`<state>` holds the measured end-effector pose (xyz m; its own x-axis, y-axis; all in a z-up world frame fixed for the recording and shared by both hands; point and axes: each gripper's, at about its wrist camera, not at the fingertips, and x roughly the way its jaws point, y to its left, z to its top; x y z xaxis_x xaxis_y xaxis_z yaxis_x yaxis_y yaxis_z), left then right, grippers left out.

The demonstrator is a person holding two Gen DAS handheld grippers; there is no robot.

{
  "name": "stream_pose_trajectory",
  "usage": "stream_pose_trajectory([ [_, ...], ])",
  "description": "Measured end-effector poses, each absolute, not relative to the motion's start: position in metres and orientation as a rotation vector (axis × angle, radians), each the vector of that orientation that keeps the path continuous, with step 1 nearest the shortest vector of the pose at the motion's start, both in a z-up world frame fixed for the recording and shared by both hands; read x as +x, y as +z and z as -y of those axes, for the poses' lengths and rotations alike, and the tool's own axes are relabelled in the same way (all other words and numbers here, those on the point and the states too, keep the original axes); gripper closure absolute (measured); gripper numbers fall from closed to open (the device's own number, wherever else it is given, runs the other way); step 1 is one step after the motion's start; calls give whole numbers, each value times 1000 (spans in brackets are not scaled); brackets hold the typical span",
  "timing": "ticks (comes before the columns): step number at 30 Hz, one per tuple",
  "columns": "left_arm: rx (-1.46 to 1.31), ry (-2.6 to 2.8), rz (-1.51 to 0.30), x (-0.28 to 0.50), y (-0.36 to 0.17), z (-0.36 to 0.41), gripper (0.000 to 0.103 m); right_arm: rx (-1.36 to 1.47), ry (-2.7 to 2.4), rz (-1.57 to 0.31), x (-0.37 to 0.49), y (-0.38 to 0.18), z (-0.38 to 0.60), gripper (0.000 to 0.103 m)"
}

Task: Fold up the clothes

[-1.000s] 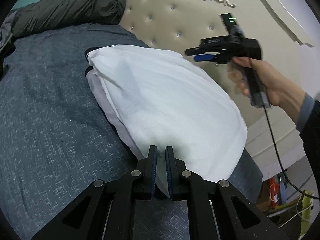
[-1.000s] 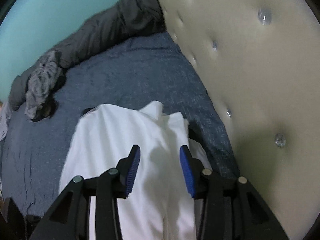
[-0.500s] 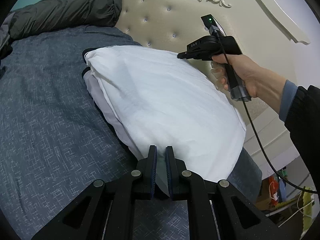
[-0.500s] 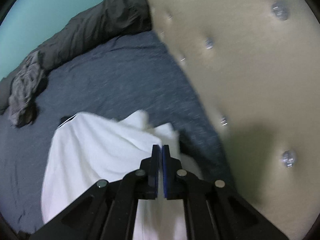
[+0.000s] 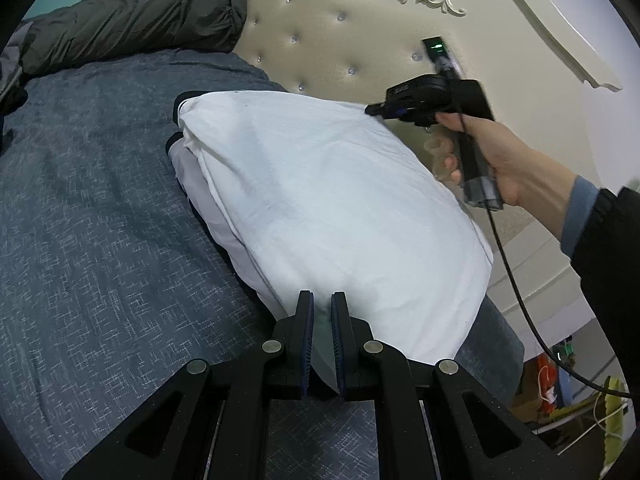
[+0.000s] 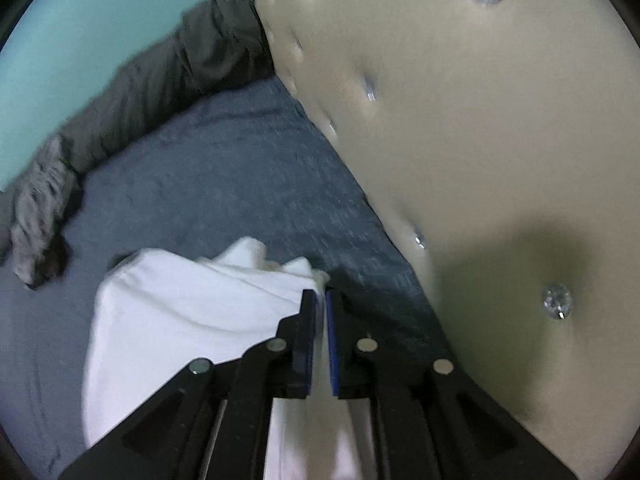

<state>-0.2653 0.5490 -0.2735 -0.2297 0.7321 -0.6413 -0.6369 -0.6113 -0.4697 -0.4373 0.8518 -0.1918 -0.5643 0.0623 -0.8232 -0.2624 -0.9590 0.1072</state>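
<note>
Since a second ago the right tool (image 6: 320,300) has closed onto the far corner of the white garment (image 5: 328,208); the left tool (image 5: 320,300) stays clamped on its near edge, on the bed (image 5: 92,240) by the headboard (image 5: 328,40).

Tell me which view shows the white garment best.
The left wrist view: the white garment lies nearly whole on the bed, both grippers pinching its edges. The right wrist view, blurred, shows only the part nearest its jaws.
</note>
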Motion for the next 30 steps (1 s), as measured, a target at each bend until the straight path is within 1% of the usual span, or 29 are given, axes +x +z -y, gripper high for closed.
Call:
stream_pose_trajectory([
  [1, -1095, 1947, 134, -265, -272, -549, 93, -1353, 2617, -306, -433, -188, -850, 87],
  [8, -1089, 1958, 105, -251, -260, -545, 93, -1374, 2774, -283, -389, -170, -830, 87],
  [10, -1087, 1961, 93, -245, -256, -544, 93, -1378, 2825, -344, -379, -170, -826, 87],
  [11, -1085, 1962, 86, -242, -254, -544, 93, -1398, 2837, -361, -375, -172, -823, 87],
  [14, -1081, 1966, 67, -234, -248, -543, 93, -1569, 2797, -330, -371, -193, -812, 87],
  [16, -1078, 1969, 55, -228, -244, -542, 93, -1600, 2775, -292, -364, -199, -809, 87],
  [22, -1062, 1973, 29, -209, -226, -535, 93, -1503, 2647, -329, -337, -193, -827, 87],
  [30, -1027, 2001, 21, -186, -186, -519, 93, -1299, 2711, -448, -275, -155, -822, 87],
])
